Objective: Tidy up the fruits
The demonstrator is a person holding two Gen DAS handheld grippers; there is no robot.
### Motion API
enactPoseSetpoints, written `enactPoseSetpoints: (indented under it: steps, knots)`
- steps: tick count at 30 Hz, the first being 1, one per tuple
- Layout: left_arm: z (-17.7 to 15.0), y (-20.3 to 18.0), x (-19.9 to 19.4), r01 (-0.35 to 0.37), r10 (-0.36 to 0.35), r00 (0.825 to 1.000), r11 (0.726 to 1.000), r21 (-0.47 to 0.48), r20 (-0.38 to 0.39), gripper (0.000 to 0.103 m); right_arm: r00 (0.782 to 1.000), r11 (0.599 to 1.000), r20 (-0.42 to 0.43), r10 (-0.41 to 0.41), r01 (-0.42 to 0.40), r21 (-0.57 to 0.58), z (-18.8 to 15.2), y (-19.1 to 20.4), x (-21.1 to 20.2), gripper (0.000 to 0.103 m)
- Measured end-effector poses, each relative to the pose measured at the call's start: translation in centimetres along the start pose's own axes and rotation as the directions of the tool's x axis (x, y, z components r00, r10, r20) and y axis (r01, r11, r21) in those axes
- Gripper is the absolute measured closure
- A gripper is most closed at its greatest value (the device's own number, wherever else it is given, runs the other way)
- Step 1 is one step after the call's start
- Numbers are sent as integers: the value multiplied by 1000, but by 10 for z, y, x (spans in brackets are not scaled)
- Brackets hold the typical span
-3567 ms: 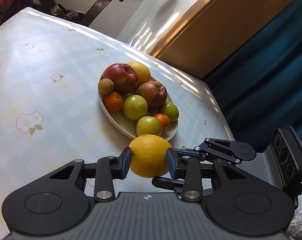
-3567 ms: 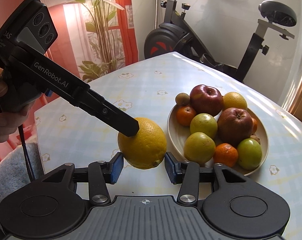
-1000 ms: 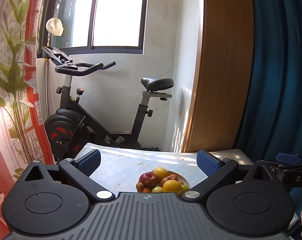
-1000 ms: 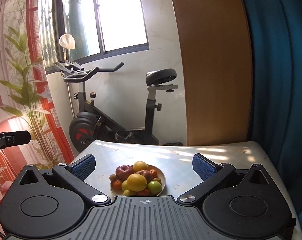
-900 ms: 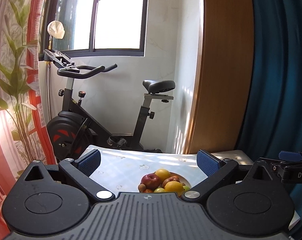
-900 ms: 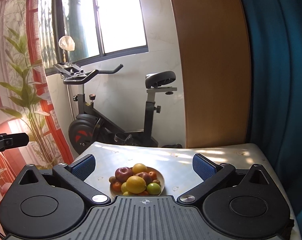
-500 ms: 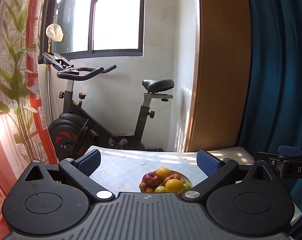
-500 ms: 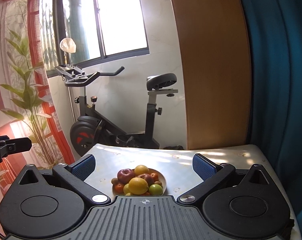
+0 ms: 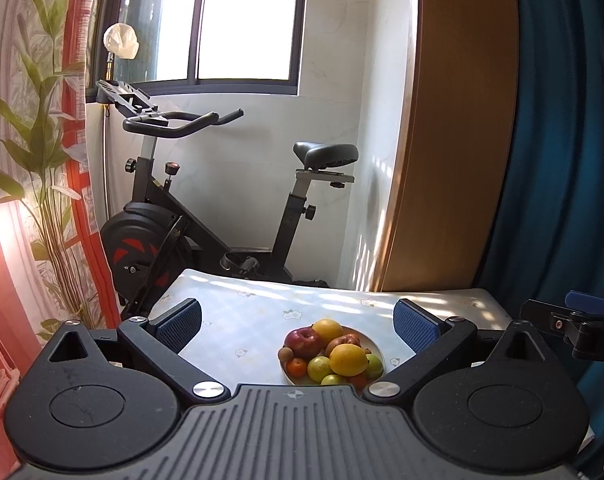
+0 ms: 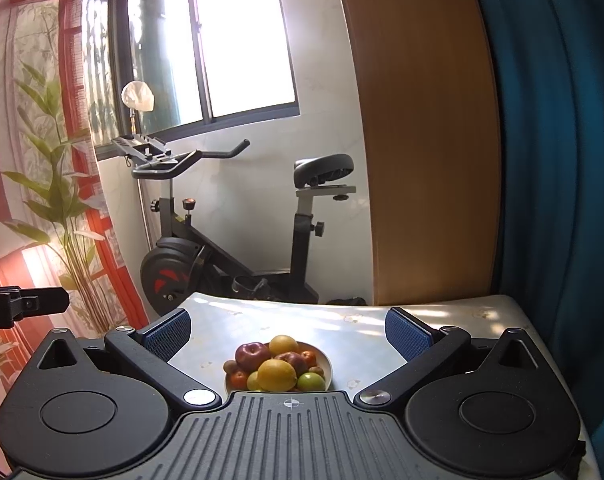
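A white bowl heaped with fruit stands on the flowered table. A large yellow lemon lies on top of the pile, beside a red apple, green fruits and small oranges. My left gripper is open, held well back from the bowl and above it, nothing between its blue pads. My right gripper is likewise open and empty, pulled back from the bowl. The right gripper's tip shows at the left view's right edge.
A black exercise bike stands behind the table under a window. A wooden panel and blue curtain fill the right. A tall plant and red curtain stand on the left.
3.6 s ago the left gripper was shut on the lemon near the bowl. Now the lemon lies atop the fruit pile, and both grippers are open and drawn far back.
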State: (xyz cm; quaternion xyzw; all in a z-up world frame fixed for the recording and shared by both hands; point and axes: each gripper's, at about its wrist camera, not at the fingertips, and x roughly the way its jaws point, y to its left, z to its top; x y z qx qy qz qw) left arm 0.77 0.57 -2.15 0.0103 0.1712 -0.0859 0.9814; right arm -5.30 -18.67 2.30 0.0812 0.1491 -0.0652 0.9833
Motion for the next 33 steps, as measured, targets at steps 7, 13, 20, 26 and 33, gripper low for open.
enactPoseSetpoints:
  steps: [7, 13, 20, 26, 33]
  knots:
    - [1, -10, -5, -38, 37, 999, 998, 45, 18, 0, 1000, 1000, 10, -3, 3, -11, 2, 3, -5, 0]
    - [1, -15, -12, -45, 42, 998, 997, 61, 44, 0, 1000, 1000, 22, 1, 0, -16, 2, 4, -10, 0]
    - [1, -16, -11, -51, 49, 998, 996, 72, 29, 0, 1000, 1000, 16, 11, -10, -20, 2, 2, -11, 0]
    - [3, -20, -21, -70, 65, 996, 994, 79, 66, 0, 1000, 1000, 14, 13, -13, 9, 2, -5, -11, 0]
    - [0, -24, -27, -34, 27, 997, 995, 95, 70, 0, 1000, 1000, 29, 4, -3, -1, -2, -3, -20, 0]
